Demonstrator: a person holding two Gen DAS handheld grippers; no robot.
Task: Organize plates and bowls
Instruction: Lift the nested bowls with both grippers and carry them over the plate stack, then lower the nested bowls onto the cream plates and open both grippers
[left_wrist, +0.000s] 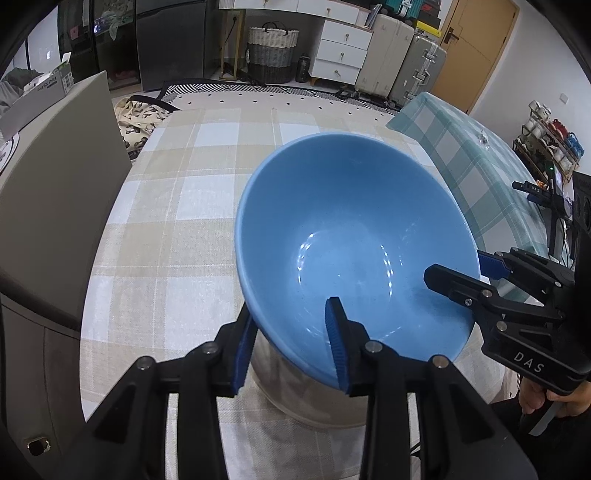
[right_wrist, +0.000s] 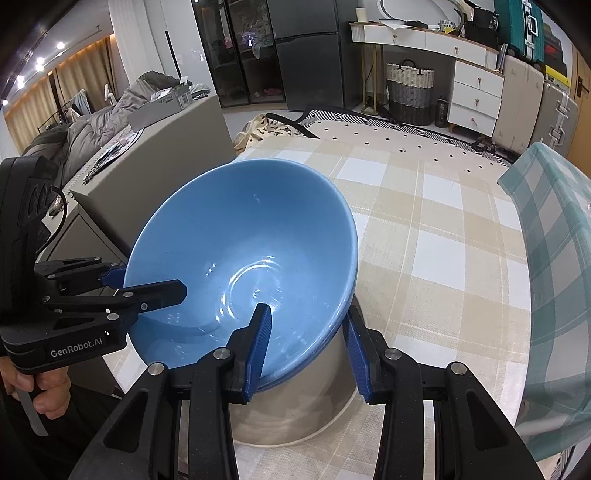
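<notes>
**Blue bowl held by both grippers above a pale bowl**

Nearest to each camera, the left gripper has its fingers clamped on the rim of the blue bowl, one blue pad inside the bowl and one outside. At the opposite side of the rim, the right gripper grips in the same way, its fingers closed on the bowl wall. A hand holds the handle of the left gripper. The blue bowl is tilted, with its opening turned toward the cameras. Just under it stands a pale grey bowl on the checked cloth of the surface; I cannot tell if the two bowls touch. Farther away are a second cloth in green check, a woven basket and a white drawer unit.
</notes>
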